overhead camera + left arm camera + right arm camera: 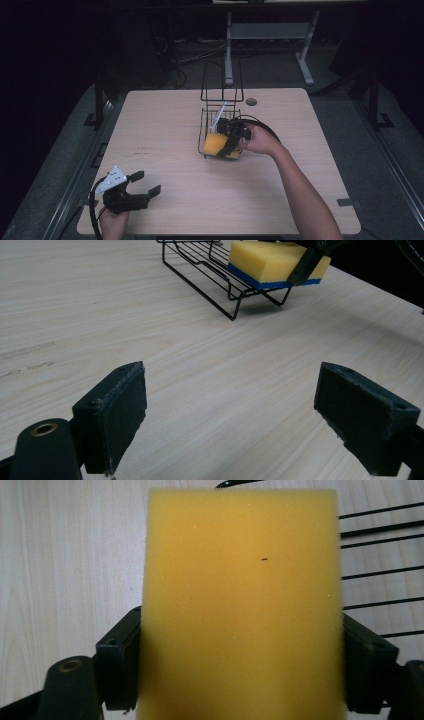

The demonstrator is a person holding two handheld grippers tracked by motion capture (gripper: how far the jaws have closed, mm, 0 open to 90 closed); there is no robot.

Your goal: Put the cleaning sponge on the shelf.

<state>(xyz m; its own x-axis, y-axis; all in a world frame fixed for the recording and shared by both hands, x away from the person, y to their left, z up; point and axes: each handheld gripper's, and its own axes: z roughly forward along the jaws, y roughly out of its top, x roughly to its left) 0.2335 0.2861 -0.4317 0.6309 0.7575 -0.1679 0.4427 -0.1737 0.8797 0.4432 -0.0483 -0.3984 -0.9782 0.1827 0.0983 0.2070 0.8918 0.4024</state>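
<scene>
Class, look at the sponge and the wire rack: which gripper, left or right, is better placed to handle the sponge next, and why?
Right. The right gripper is shut on the sponge at the wire rack. The left gripper hangs open near the table's front left corner, far from both.

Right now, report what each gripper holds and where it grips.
The right gripper clamps the yellow sponge across its two long sides, over the black wire rack. The left gripper is open above the table, holding nothing.
</scene>
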